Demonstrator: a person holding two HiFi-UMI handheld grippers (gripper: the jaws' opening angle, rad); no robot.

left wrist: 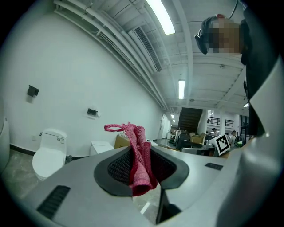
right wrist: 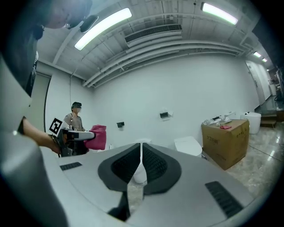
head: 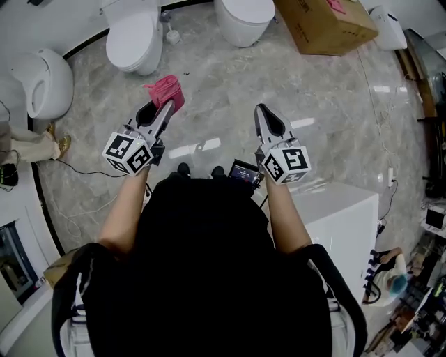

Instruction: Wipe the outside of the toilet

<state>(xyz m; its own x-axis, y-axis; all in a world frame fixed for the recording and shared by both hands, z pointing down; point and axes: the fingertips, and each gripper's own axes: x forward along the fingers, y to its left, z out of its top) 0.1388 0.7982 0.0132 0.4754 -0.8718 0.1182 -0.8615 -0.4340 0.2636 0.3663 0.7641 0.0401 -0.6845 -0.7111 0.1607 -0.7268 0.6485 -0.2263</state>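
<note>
The left gripper (head: 165, 109) is clamping the soft, limp pink cloth (head: 166, 90) at mid-length. The right gripper (head: 262, 111) is holding its jaws together, empty. The toilet (head: 132, 38) is standing far left, rigid and likely slick.

My jaws are matt grey plastic; the pink cloth (left wrist: 140, 155) is rough and knitted. The toilet (head: 132, 38) is smooth, glossy white, the floor (head: 216, 97) polished marbled stone, the box (head: 324, 24) matt cardboard.

Head view | top edge crops your toilet (head: 132, 38), second toilet (head: 244, 17), cardboard box (head: 324, 24) | cloth (head: 166, 90) lower end hidden inside your left gripper (head: 162, 110)
</note>
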